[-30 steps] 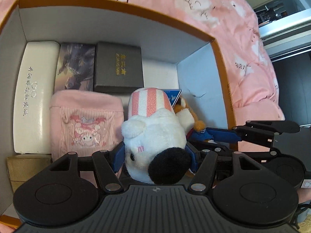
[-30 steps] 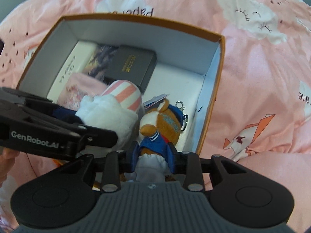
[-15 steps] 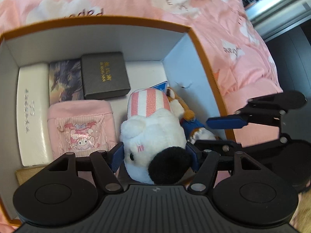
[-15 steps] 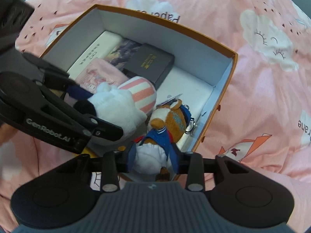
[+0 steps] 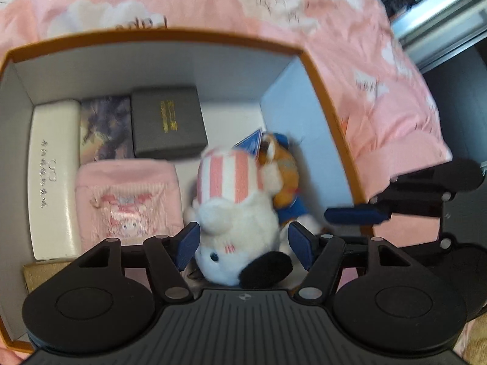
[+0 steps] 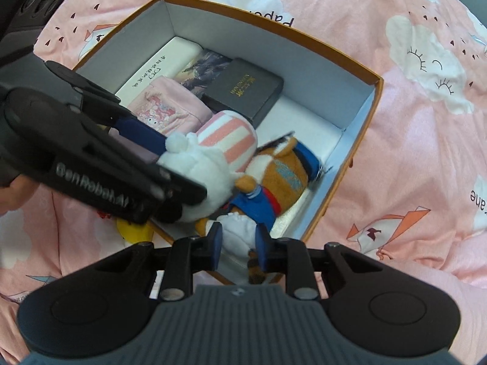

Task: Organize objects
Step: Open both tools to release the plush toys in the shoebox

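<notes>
Two plush toys going into the box, one in each pair of tongs

The left gripper point(image 5: 243, 243) has just been widening, its pads barely off the white plush point(image 5: 237, 240). The right gripper point(image 6: 239, 245) has been narrowing and pinches the orange plush point(image 6: 274, 179) by its white legs. Both toys lie in the box point(image 6: 377, 91), jammed together; lifting one tong could drag its neighbour out.

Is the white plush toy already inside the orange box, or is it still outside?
Inside. The white plush toy lies within the walls of the orange box, beside the pink pouch, between the left gripper's spread fingers.
</notes>
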`<state>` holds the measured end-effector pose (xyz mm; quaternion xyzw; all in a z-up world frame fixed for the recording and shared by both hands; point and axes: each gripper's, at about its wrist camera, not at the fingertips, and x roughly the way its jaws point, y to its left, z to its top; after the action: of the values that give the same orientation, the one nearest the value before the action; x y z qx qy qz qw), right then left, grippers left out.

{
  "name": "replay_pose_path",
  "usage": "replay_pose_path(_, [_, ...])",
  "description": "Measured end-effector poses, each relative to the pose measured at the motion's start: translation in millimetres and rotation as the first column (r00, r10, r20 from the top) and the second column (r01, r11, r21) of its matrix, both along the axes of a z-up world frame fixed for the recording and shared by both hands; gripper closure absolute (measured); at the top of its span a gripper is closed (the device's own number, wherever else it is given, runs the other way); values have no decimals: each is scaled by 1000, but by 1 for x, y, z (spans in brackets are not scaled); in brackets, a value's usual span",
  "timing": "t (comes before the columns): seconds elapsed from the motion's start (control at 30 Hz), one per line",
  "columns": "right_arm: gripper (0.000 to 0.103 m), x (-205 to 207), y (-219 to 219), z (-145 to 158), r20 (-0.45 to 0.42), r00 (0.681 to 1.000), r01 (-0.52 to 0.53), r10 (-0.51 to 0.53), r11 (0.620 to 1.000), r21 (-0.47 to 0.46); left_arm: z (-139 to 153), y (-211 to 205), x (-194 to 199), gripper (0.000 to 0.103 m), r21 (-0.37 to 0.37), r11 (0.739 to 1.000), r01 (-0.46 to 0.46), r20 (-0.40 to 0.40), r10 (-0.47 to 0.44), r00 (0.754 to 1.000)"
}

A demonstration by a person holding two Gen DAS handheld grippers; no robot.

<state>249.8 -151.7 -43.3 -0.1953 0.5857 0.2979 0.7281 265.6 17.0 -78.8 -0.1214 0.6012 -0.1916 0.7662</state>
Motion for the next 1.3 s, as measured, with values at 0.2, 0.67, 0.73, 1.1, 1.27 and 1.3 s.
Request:
replay_pose_path(0.2, [78,2,-6,11,41,999,6,-8,999,50,37,-7,-14,48,88,993,80,163,-94,982])
replay_pose_path(0.67, [81,5,23,-21,150,967,-197,204,978,-60,-11,-15,1,55,110,993,47,62,-54,997])
replay_pose_path(0.73, [90,7,24,-30,115,974,-189,195,980,-66,-13,-16,-1,55,111,992,52,58,-59,997])
replay_pose_path(1.1, [91,7,24,-35,77,986,-140,146,987,-73,-8,-16,-10,52,118,992,53,115,-67,991])
replay_pose_path(1.27, [89,-13,11,-4,179,982,-71,66,997,19,29,-2,-40,52,97,995,13,271,-39,962])
replay_pose_path(1.3, [89,-20,8,5,210,977,-55,44,997,48,38,-1,-49,52,107,994,0,308,-33,951])
